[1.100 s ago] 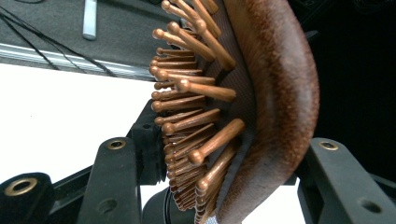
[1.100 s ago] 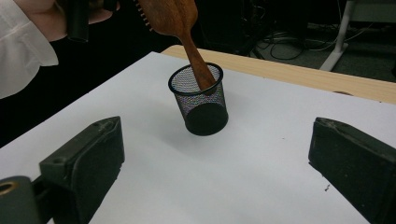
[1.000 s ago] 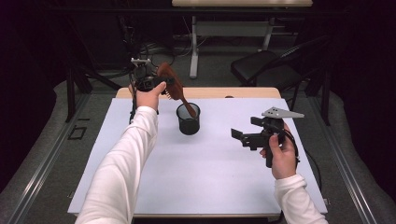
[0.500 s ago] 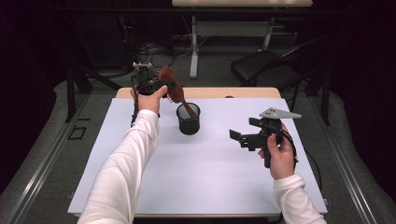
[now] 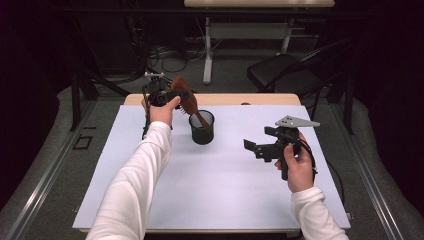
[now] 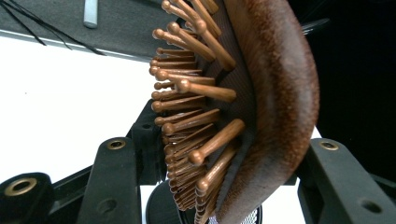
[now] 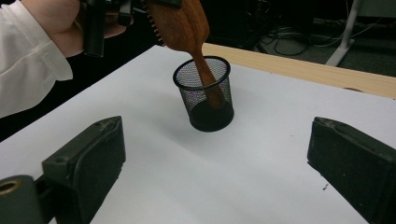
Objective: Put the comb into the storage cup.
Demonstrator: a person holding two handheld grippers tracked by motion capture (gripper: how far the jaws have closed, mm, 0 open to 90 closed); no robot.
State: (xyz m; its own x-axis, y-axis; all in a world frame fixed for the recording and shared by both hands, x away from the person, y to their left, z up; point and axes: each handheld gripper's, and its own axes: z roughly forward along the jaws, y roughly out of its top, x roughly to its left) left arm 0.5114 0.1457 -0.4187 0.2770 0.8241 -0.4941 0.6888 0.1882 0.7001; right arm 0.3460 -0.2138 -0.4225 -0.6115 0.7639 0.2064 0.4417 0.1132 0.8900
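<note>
A brown wooden hairbrush [image 5: 183, 95] is tilted over a black mesh cup [image 5: 202, 129] at the back of the white table, its handle down inside the cup. My left gripper [image 5: 167, 96] is shut on the brush head. In the left gripper view the brush [image 6: 266, 93] sits between the black jaws with its wooden pins facing left, and the left gripper [image 6: 224, 163] clamps it. The right gripper view shows the cup [image 7: 205, 100] ahead with the brush [image 7: 180, 21] leaning in it. My right gripper [image 5: 255, 147] hovers open and empty right of the cup, and its jaws [image 7: 219, 163] stand wide apart.
The white table top [image 5: 210, 195] lies over a wooden board [image 5: 260, 99] that shows at the far edge. A dark chair [image 5: 290, 75] and white desk legs [image 5: 207, 55] stand on the floor behind. Cables lie on the floor at the back.
My right gripper has drifted a little to the left, toward the cup. The left gripper and the brush have hardly moved.
</note>
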